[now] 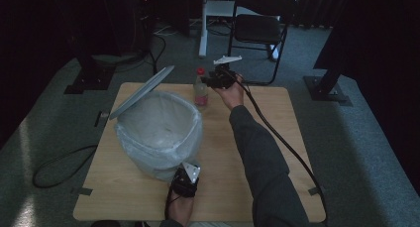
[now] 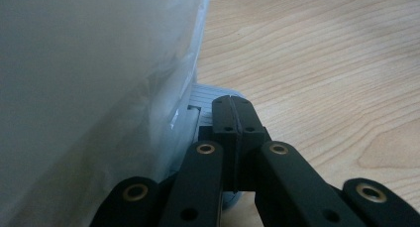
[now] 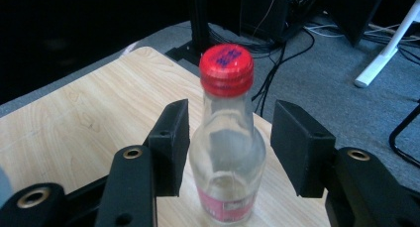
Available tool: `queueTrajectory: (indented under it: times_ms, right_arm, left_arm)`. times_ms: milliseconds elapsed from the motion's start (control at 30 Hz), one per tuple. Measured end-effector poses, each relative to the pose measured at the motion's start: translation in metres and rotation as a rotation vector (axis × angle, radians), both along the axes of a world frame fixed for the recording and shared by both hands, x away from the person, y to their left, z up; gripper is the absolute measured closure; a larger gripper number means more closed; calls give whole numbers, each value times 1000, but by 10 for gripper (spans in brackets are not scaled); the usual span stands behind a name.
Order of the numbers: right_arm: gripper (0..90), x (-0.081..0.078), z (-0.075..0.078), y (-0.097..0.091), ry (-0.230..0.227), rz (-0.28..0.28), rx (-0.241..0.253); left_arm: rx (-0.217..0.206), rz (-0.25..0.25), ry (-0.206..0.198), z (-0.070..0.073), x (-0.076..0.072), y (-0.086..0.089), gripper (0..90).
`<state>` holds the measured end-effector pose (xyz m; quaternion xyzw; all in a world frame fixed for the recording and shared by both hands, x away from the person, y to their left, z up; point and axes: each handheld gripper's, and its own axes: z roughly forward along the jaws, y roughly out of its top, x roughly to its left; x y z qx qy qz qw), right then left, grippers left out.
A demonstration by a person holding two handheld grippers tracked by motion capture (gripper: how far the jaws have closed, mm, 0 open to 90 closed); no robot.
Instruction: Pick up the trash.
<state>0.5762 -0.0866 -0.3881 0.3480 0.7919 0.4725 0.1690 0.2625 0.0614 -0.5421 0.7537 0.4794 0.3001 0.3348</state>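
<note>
**Q:** Black jaws rise at the bottom of the right gripper view; what stands between them?

**R:** An upright clear bottle with a red cap and a red label near its base. The right gripper brackets its shoulder, jaws part open; the left pad is at or almost at the glass-like wall, the right pad stands clearly off it. No grip is made yet.

**Q:** Where is the bottle on the table?

**R:** Near the far edge of the wooden table, just beyond the bin, whose lid is raised and whose clear liner hangs over the rim.

**Q:** How is it likely to handle?

**R:** It looks empty, hence light and easily tipped. The wall is smooth, rigid and probably slippery; if glass, also breakable. The best hold appears to be on the straight body just below the shoulder, not the tapering neck or cap.

**Q:** And the other hand?

**R:** The left gripper, jaws fully closed on nothing, rests on the bin's pedal beside the liner.
</note>
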Motion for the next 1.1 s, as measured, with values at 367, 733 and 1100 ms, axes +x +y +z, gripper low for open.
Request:
queueTrajectory:
  times_ms: [367, 733, 1100]
  right_arm:
    - [462, 22, -1, 22, 24, -2, -32]
    - [570, 26, -8, 24, 37, 5, -28]
    - [589, 23, -9, 27, -9, -5, -48]
  left_arm:
    - [-2, -3, -2, 0, 0, 0, 900]
    - [-2, -4, -1, 0, 0, 0, 900]
    - [-3, -4, -1, 0, 0, 0, 900]
